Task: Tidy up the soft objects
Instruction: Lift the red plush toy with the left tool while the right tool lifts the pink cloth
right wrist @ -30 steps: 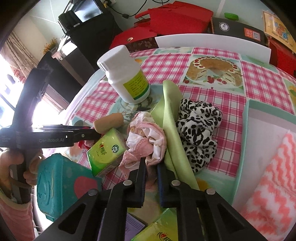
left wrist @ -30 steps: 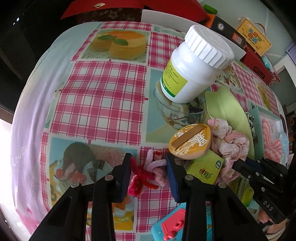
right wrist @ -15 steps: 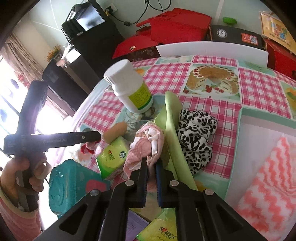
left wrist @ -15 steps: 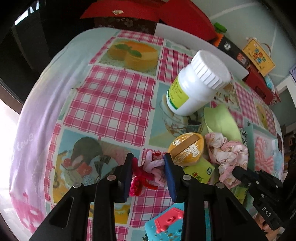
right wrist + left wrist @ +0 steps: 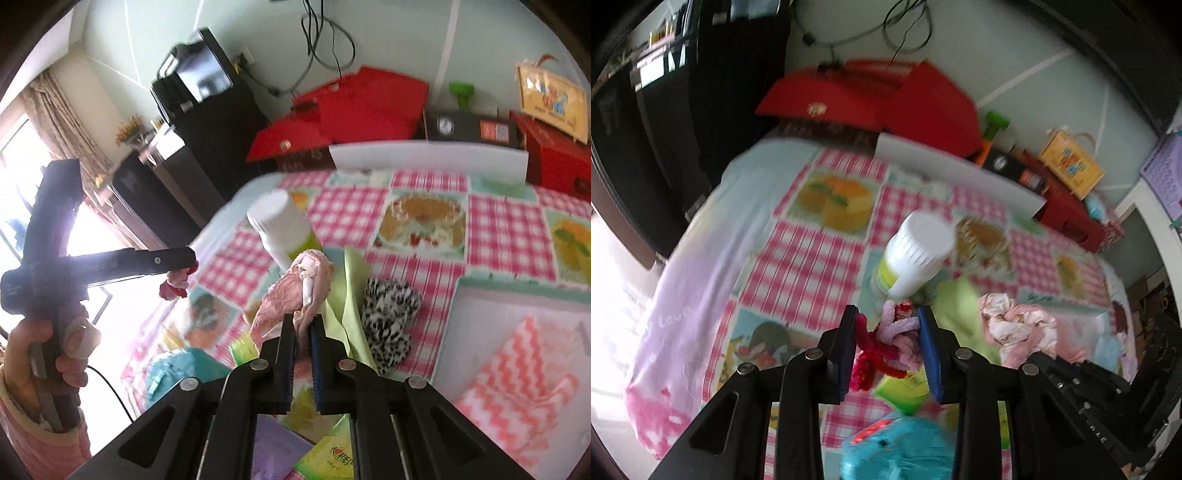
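My left gripper is shut on a red and pink fuzzy pipe-cleaner toy and holds it above the checked tablecloth; it also shows in the right wrist view. My right gripper is shut on a pink floral scrunchie and holds it in the air; it also shows in the left wrist view. A leopard-print scrunchie lies on the table beside a green sheet. A pink zigzag cloth lies in a pale tray at the right.
A white pill bottle stands mid-table. A teal case, green tissue packs and a purple card lie near the front. A white board and red boxes stand behind the table.
Both grippers have risen from the table with their loads: the left with the fuzzy toy, the right with the pink scrunchie. The views are now higher and blurred by motion.
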Tool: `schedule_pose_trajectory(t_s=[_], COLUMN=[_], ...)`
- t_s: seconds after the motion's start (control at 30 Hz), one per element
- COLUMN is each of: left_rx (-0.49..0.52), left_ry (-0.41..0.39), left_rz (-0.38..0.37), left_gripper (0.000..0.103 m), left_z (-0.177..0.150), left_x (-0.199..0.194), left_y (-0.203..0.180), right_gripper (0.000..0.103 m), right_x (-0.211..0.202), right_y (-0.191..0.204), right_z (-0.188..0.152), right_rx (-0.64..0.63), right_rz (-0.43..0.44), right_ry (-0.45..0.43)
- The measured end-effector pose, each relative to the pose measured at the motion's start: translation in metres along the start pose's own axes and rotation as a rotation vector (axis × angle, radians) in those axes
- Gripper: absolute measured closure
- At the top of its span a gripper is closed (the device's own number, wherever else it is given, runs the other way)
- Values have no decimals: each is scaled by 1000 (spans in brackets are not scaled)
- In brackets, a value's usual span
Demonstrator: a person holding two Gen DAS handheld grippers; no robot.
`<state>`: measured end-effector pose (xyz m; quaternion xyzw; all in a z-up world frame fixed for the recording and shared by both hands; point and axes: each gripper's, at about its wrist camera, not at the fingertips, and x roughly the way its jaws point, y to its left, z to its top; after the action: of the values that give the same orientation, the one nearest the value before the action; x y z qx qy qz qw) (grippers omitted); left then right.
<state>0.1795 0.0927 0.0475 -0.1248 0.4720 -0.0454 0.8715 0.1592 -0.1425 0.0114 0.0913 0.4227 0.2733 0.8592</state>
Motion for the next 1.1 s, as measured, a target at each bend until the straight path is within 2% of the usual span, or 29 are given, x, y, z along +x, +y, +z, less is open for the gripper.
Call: schedule_pose_trajectory(t_s=[0.2, 0.43, 0.77, 1.1], left_rx=[47, 84, 164, 218], left_ry=[-85, -115, -87, -17], left_rz=[-47, -90, -170, -193], left_gripper=[70, 70, 70, 70], left_z=[13, 18, 13, -5], left_x=[-23, -29, -12, 24], left_y=[-40, -83, -160, -218], right_gripper=[95, 95, 95, 95], right_x=[-41, -90, -156, -200], right_y=[-2, -30, -93, -150], right_z=[12, 18, 11, -7], right_rx=[3, 65, 199, 317], right_rz=[-17, -84, -212, -341], right_ry=[-104, -202, -306, -346])
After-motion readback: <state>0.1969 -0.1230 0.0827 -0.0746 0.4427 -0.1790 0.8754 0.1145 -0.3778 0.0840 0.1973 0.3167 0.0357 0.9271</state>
